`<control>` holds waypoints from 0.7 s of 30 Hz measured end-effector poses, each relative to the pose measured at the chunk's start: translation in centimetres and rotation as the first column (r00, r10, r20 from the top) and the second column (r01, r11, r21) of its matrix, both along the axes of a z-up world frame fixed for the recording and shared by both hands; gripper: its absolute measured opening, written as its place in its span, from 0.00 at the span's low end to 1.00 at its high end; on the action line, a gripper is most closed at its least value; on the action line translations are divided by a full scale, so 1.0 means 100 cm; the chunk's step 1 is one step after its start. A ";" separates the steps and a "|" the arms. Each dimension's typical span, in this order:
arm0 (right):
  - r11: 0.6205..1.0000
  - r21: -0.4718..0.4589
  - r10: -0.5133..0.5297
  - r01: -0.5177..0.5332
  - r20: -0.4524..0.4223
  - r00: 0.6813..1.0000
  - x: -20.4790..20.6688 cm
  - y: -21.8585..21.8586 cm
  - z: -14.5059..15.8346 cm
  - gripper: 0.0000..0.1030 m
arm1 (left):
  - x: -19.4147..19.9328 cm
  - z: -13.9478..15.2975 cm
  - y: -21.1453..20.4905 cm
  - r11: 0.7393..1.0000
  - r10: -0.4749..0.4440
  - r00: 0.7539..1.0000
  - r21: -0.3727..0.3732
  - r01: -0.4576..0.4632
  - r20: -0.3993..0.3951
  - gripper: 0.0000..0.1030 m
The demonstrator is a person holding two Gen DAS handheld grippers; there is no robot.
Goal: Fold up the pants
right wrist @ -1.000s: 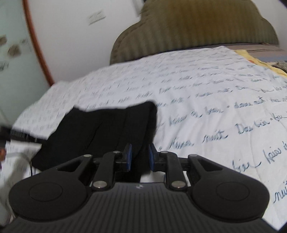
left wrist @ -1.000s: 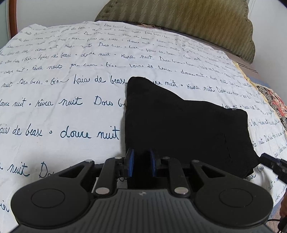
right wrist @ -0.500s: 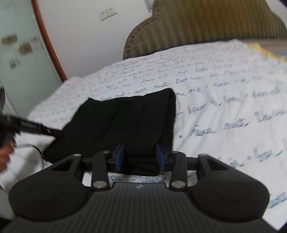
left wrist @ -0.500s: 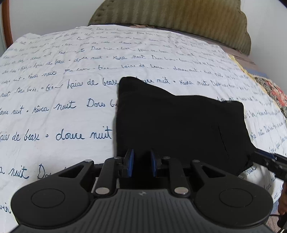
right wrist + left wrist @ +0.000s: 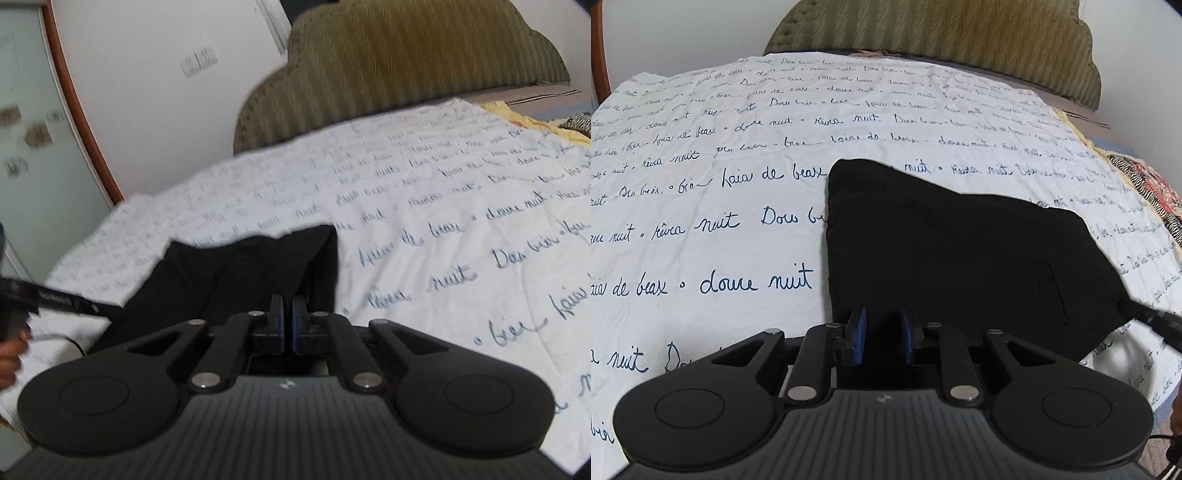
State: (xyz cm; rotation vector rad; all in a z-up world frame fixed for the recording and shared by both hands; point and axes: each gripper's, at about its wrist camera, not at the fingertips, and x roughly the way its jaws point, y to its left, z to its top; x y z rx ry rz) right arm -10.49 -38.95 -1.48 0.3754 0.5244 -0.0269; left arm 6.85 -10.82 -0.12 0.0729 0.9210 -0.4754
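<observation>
Black folded pants (image 5: 942, 258) lie on a white bed sheet (image 5: 701, 166) printed with blue script. My left gripper (image 5: 882, 321) is at their near edge, its blue pads (image 5: 858, 332) a small gap apart with black fabric between them, shut on the pants. From the right, the other gripper's dark fingers (image 5: 1137, 314) meet the pants' near right corner. In the right wrist view the pants (image 5: 240, 273) spread ahead and to the left. My right gripper (image 5: 287, 306) has its pads almost together at the pants' edge, shut on the cloth. The left gripper's fingers (image 5: 74, 302) reach in from the left.
A green padded headboard (image 5: 942, 37) stands behind the bed against a white wall. A patterned cloth (image 5: 1145, 192) lies at the bed's right side. A person's hand (image 5: 9, 354) shows at the left edge. A wall switch (image 5: 199, 61) and a wooden door frame (image 5: 81, 110) are on the left.
The right gripper's jaws stood wide over the pants' edge half a second ago and have now closed on it. The left gripper has kept its hold and hardly moved.
</observation>
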 end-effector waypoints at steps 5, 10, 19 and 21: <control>0.999 0.017 -0.042 0.043 -0.064 0.997 0.002 -0.003 -0.017 0.07 | 0.004 0.000 0.005 1.000 0.003 1.000 -0.009 -0.004 -0.005 0.19; 0.981 -0.129 -0.143 0.143 0.009 0.990 0.006 -0.007 0.016 0.18 | 0.014 0.005 0.007 0.999 0.023 1.000 -0.036 -0.022 0.008 0.19; 0.972 -0.111 0.188 -0.208 -0.168 0.968 0.139 0.012 0.002 0.05 | 0.024 -0.017 -0.022 1.000 -0.024 1.000 -0.014 0.024 0.012 0.19; 0.989 -0.087 0.102 -0.120 -0.185 0.977 0.155 -0.006 -0.005 0.00 | 0.018 -0.021 -0.017 0.999 -0.048 0.998 -0.022 0.049 0.034 0.19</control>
